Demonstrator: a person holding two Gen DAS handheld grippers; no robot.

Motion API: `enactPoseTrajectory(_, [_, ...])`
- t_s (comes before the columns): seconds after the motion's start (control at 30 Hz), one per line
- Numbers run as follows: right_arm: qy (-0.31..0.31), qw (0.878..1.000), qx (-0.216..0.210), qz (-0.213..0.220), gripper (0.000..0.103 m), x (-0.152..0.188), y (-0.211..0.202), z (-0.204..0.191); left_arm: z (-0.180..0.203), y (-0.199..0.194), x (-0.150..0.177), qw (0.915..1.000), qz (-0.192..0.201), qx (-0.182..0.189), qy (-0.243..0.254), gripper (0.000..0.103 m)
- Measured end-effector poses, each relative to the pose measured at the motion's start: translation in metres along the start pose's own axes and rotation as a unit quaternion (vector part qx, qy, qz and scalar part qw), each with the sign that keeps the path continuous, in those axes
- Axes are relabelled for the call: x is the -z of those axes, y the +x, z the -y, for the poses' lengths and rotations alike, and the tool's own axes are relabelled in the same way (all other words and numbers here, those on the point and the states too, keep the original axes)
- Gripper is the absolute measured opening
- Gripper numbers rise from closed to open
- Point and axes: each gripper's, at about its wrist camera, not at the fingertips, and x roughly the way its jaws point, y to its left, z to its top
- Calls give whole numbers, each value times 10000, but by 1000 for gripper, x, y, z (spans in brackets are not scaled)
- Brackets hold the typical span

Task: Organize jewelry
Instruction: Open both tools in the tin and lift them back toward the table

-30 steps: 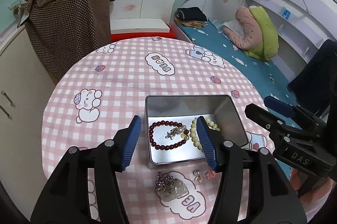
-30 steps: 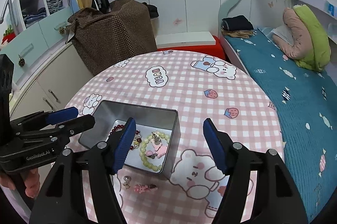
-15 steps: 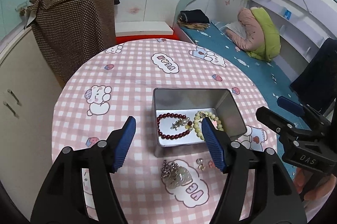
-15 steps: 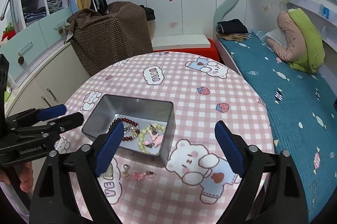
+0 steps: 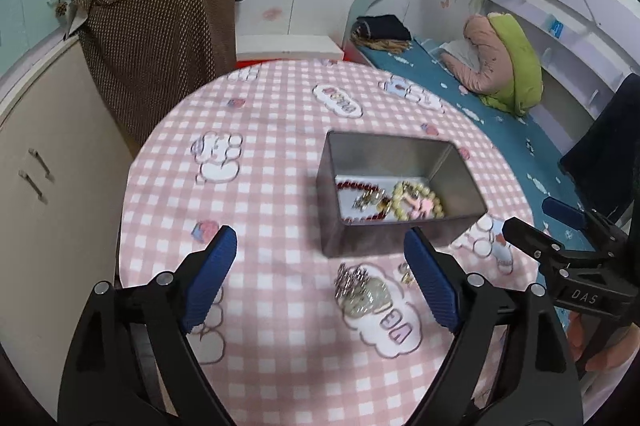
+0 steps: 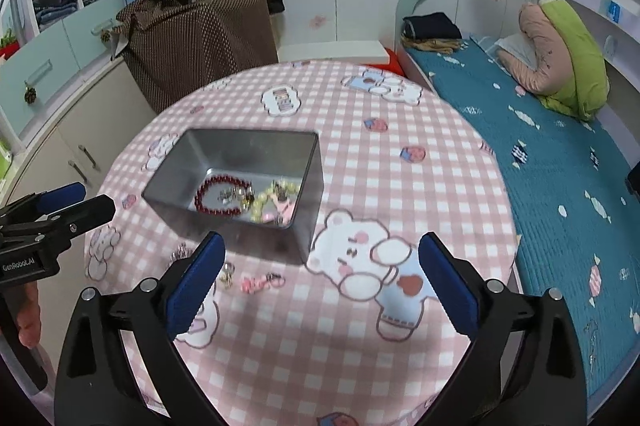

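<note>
Jewelry sits partly in my metal tin (image 6: 240, 161) mid-worktop: a red bead bracelet (image 6: 218, 199), then a pale bead bracelet (image 6: 276, 199). My left hand-held gripper (image 5: 320, 280) (marked "GenRobot.AI") gapes wide, empty; my right hand-held gripper (image 6: 322, 280) ("DAS") likewise. A silver chain (image 5: 358, 288) and pink charm (image 6: 260, 282) lie loose before the tin.

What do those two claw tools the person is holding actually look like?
Both are black plastic frames with silver screws and two fingers faced in ribbed blue pads. The left gripper carries white "GenRobot.AI" lettering, seen from the right wrist view; the right gripper reads "DAS", seen from the left wrist view. Bare fingers grip each handle; no cables show.
</note>
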Motion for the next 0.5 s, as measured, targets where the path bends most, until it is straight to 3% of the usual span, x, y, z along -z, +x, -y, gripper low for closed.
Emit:
enactPoseTrajectory(0.3, [-90,9991,-20,-406,94,23,21,-10,-3,32,29,9981,-607,88,-84,86])
enactPoseTrajectory(0.5, [-88,9992,71,-386,94,31,27,-13,3,51,33,9975,-685,-104,-105,85])
